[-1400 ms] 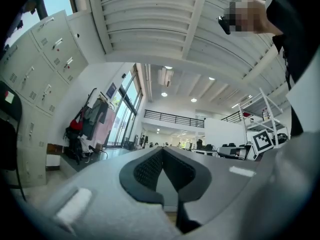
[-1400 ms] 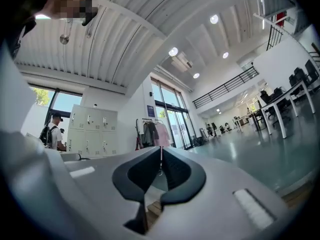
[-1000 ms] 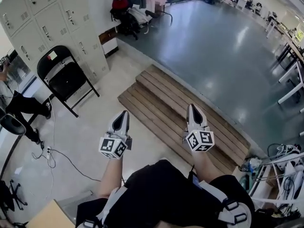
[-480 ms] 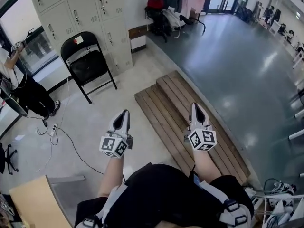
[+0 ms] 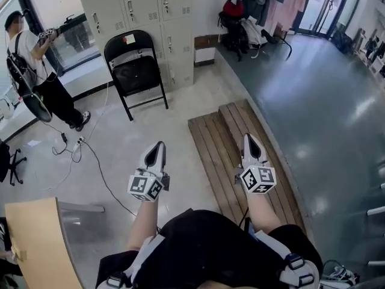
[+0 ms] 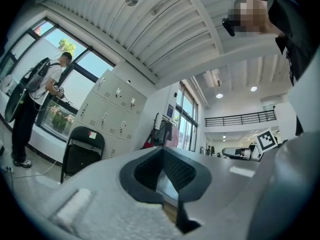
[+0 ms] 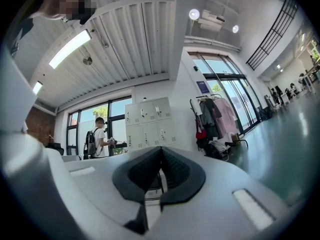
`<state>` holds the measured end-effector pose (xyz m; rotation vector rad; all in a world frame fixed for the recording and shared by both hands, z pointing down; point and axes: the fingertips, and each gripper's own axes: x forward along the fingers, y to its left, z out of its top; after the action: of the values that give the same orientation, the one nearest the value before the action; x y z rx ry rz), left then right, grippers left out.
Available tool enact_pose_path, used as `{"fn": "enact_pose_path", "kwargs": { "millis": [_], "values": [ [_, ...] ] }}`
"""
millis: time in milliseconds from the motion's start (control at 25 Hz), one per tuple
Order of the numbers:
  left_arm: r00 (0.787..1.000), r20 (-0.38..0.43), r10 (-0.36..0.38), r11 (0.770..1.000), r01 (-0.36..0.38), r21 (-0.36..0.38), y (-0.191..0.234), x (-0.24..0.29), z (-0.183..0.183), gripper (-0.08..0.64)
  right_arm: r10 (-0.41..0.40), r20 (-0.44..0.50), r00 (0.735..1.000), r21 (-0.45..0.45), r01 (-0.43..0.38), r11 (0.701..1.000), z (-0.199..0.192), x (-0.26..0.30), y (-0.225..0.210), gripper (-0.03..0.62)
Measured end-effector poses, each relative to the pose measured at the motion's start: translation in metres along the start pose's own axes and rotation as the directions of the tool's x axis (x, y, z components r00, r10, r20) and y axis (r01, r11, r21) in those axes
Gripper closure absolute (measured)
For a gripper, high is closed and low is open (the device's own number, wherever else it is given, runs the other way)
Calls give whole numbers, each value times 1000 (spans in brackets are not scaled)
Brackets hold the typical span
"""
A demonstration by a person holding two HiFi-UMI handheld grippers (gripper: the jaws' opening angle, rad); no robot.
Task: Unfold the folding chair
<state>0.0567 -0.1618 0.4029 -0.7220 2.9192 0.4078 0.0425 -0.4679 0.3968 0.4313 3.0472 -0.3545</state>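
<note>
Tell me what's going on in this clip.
A person holds a gripper in each hand out in front. The left gripper and right gripper are both shut and empty. The black folding chair stands against the lockers ahead, untouched and apart from both grippers. Another person stands by the window at the left. Unfolding has not begun.

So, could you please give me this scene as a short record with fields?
chair: black folding chair, apparently folded, standing against the lockers
left gripper: shut, empty, well short of the chair
right gripper: shut, empty, above the wooden steps
bystander: person by the window, left of the chair
task: not yet begun
</note>
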Motion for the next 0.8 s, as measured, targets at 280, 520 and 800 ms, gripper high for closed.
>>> {"fn": "enact_pose_path", "kwargs": {
  "millis": [280, 520, 800],
  "values": [
    [984, 38, 172, 985, -172, -8, 35, -34, 0, 561, 171, -47, 984, 37, -170, 985, -19, 40, 41, 591],
    [952, 50, 303, 953, -304, 18, 66, -83, 20, 560, 282, -101, 954, 91, -274, 958, -46, 73, 84, 591],
    [917, 98, 386, 922, -387, -2, 125, -128, 36, 560, 354, -118, 928, 78, -347, 935, -64, 104, 154, 591]
  ]
}}
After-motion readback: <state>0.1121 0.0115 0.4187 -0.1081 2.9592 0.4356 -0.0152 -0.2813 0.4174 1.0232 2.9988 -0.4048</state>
